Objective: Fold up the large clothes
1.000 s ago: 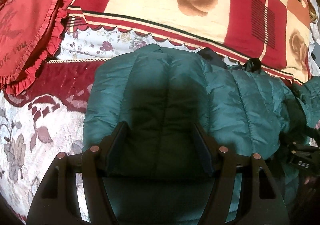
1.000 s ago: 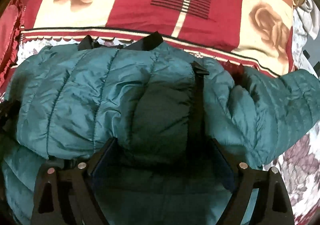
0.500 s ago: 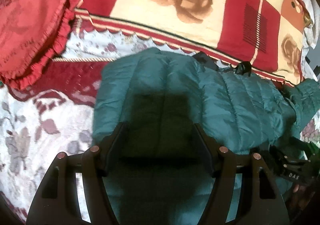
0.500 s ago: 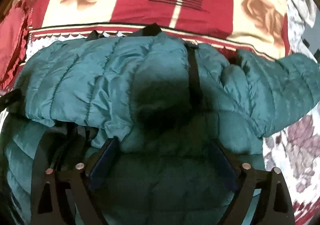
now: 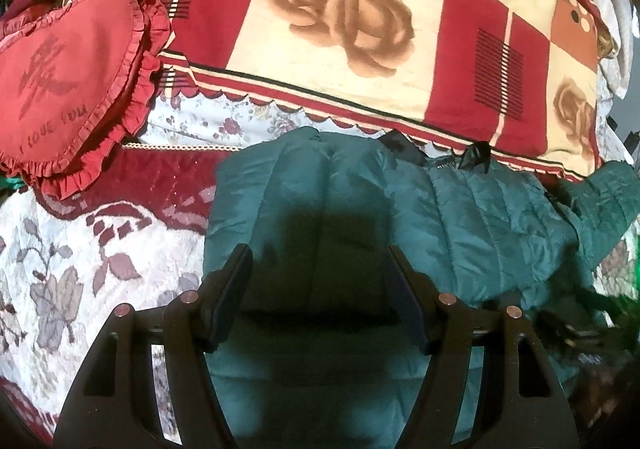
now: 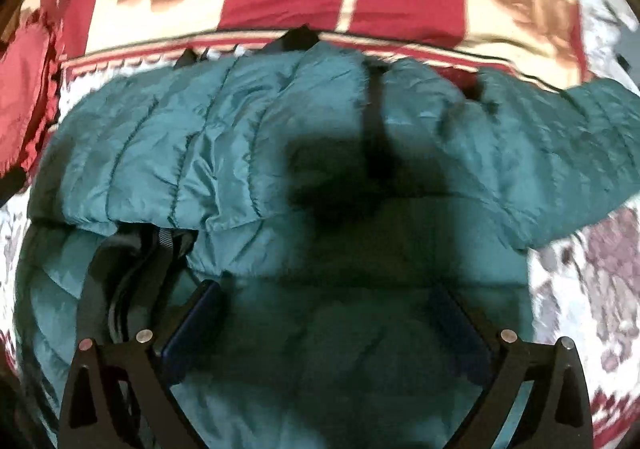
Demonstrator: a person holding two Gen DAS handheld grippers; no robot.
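A teal quilted puffer jacket lies on the bed, its upper layer folded over the lower one. One sleeve stretches out to the right. Black lining shows under the fold's edge at the left. My left gripper hovers open over the jacket's left part with nothing between its fingers. My right gripper is over the lower layer, just short of the folded edge. Its jaws are opening wide and grip nothing.
A red heart-shaped ruffled pillow lies at the far left. A red and cream rose-print blanket runs along the back behind the jacket. The floral bedspread shows to the left of the jacket, and to its right.
The right jaws have widened and drawn back from the folded flap, which now lies ahead of the fingertips. The left gripper has lifted away, so more bed and pillow show.
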